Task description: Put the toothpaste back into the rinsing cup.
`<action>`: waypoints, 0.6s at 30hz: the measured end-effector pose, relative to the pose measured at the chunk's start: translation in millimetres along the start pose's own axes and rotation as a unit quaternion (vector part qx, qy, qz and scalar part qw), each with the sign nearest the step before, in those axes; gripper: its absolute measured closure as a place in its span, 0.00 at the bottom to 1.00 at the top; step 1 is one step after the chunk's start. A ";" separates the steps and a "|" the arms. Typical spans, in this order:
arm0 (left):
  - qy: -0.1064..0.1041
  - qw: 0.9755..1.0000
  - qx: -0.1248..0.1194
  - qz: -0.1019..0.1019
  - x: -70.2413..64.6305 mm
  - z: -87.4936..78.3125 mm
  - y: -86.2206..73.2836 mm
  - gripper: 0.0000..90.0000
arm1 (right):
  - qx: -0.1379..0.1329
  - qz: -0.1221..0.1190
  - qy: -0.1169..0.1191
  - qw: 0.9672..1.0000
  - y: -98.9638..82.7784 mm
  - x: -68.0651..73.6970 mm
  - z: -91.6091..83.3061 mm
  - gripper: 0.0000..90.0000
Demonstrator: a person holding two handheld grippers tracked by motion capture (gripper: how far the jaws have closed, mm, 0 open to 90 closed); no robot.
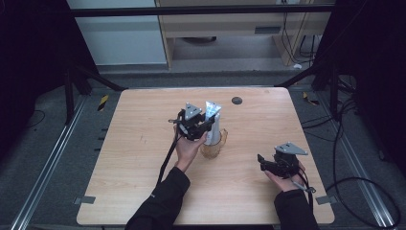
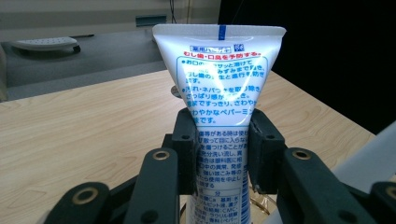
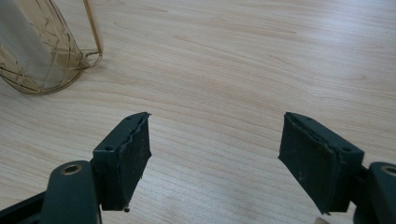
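A white toothpaste tube (image 1: pixel 212 120) with blue and red print stands upright, crimped end up, its lower end inside a clear amber cup (image 1: pixel 214 148) near the middle of the table. My left gripper (image 1: pixel 203 127) is shut on the tube's middle. In the left gripper view both pads press the sides of the tube (image 2: pixel 219 70), and the left gripper (image 2: pixel 222 149) points level. My right gripper (image 1: pixel 262 162) rests low at the front right, well apart from the cup. In its own view the right gripper (image 3: pixel 217 154) stands open over bare wood, with the cup (image 3: pixel 37 51) at the upper left.
The wooden table (image 1: pixel 143 143) has a small dark round disc (image 1: pixel 236 100) near its far edge. Cables (image 1: pixel 354 187) run across the floor at the right, and a black frame surrounds the table.
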State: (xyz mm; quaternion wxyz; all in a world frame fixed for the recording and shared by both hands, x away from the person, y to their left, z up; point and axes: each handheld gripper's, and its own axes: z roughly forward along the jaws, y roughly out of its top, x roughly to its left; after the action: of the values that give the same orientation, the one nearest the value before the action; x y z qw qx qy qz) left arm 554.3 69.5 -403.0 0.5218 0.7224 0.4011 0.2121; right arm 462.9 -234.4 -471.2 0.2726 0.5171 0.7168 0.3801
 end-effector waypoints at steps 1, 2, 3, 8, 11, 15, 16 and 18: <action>-0.001 1.000 0.002 0.000 0.1 0.4 -1.7 0.75 | 0.000 0.000 0.000 1.000 0.0 0.0 0.0 0.28; -0.002 1.000 0.004 0.000 0.1 0.5 -2.8 0.75 | 0.000 0.000 -0.001 1.000 0.0 0.1 -0.2 0.27; -0.002 1.000 0.005 0.000 0.1 0.5 -4.2 0.75 | 0.000 0.000 -0.001 1.000 0.0 0.0 -0.2 0.27; -0.004 1.000 0.009 0.004 -1.1 0.0 -8.2 0.75 | 0.001 -0.001 -0.001 1.000 -0.1 0.0 0.2 0.27; -0.002 1.000 0.013 0.009 -2.3 -1.2 -8.7 0.74 | 0.001 -0.002 -0.001 1.000 -0.1 0.3 0.2 0.27; -0.004 1.000 0.025 0.011 -1.0 -2.9 -10.4 0.73 | 0.002 -0.002 -0.002 1.000 -0.2 0.4 0.1 0.27; -0.004 1.000 0.026 0.012 -0.7 -3.1 -10.8 0.73 | 0.001 -0.002 -0.002 1.000 -0.2 0.6 0.2 0.27; -0.007 0.999 0.031 0.013 0.1 -4.3 -12.2 0.73 | 0.002 -0.002 -0.001 1.000 -0.2 0.9 0.2 0.27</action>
State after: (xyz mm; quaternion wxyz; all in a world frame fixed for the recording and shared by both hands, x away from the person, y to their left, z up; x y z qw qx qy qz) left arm 546.9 73.8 -412.7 0.4994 0.7445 0.3946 0.2014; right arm 462.6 -233.5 -471.5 0.2730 0.5168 0.7180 0.3779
